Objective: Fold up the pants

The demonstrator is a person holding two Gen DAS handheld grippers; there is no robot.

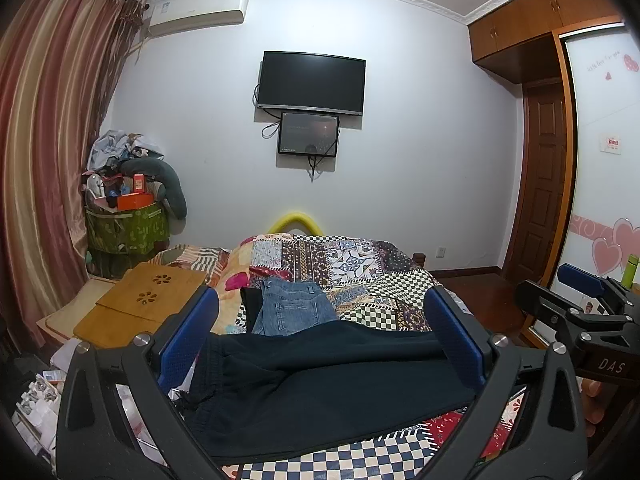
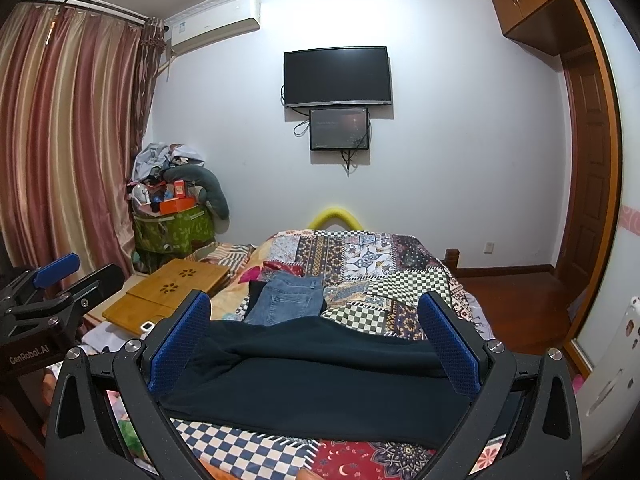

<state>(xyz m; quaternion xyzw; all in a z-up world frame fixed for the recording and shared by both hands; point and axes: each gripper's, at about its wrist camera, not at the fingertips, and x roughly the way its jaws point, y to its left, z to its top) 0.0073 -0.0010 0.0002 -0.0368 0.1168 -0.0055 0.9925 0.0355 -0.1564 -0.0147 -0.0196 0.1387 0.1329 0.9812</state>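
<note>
The dark pants (image 1: 320, 384) lie across the patchwork bed (image 1: 380, 280), near me. My left gripper (image 1: 320, 344) and right gripper (image 2: 314, 340) hover wide open, empty. Grabbing one layer could bunch the fold.

Both cameras sit low over the near end of the bed (image 1: 360, 280), each one just behind its own two blue fingers, and both face the far wall with the television (image 1: 311, 82). The left wrist view looks from a place a little more to the left; the right gripper (image 1: 576, 300) shows at its right edge. The right wrist view shows the left gripper (image 2: 60, 280) at its left edge. Both views share the dark pants (image 2: 320, 376) close in front, the jeans (image 2: 286, 298), the curtain (image 2: 72, 140) and the wardrobe (image 1: 532, 20).
</note>
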